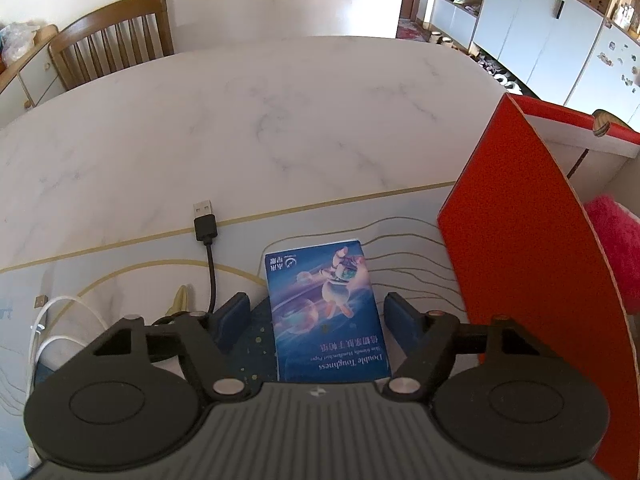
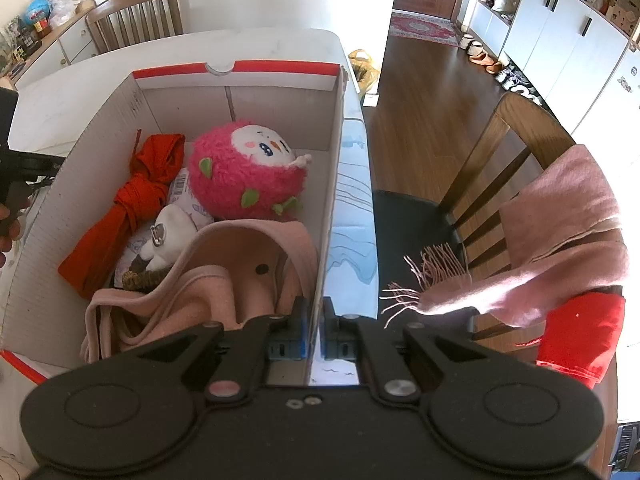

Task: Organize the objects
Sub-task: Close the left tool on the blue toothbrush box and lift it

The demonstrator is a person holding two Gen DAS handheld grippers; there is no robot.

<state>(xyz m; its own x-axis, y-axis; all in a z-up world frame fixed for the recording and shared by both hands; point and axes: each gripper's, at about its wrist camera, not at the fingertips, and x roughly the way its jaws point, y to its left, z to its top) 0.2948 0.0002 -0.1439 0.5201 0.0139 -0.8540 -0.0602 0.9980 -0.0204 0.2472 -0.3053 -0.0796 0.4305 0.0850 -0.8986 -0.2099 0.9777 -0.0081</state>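
In the left wrist view a blue tissue pack (image 1: 326,312) lies flat on the table mat between my open left gripper (image 1: 316,316) fingers, which do not touch it. The red cardboard box (image 1: 516,216) stands just to its right. In the right wrist view my right gripper (image 2: 316,320) is shut on the right wall of the box (image 2: 332,184). Inside lie a pink plush toy (image 2: 248,172), a knotted red cloth (image 2: 136,204), a pink cloth (image 2: 224,276) and a small white plush (image 2: 168,232).
A black USB cable (image 1: 206,236) and a white cable (image 1: 48,336) lie left of the pack. A chair (image 2: 500,184) with a pink scarf (image 2: 560,248) and a red cloth (image 2: 580,336) stands right of the table. Another chair (image 1: 112,40) is at the far side.
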